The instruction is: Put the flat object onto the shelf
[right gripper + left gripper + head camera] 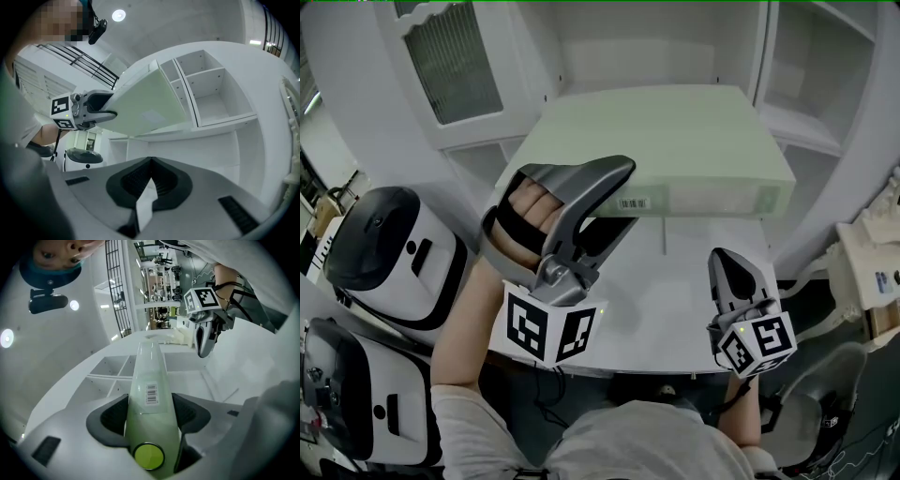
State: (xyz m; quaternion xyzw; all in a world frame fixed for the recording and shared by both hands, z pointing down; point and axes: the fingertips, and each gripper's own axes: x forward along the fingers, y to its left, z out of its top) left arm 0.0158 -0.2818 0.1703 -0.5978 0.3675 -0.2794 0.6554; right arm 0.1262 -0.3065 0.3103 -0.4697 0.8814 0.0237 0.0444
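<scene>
The flat object [675, 141] is a wide, thin, pale green box with a barcode label on its near edge, held level above the white table [675, 300]. My left gripper [614, 192] is shut on its near left corner. In the left gripper view the box's edge [150, 394] runs straight out between the jaws. My right gripper [727, 267] hovers lower at the right, jaws shut with nothing in them. In the right gripper view the box [145, 105] hangs in front of the white shelf unit [211, 89], whose compartments show nothing inside.
White shelf compartments [811, 122] flank the table at the right and back. A cabinet door with a frosted panel [455, 66] stands at the back left. Two white-and-black machines [384, 244] sit at the left. A chair [825, 398] is at the lower right.
</scene>
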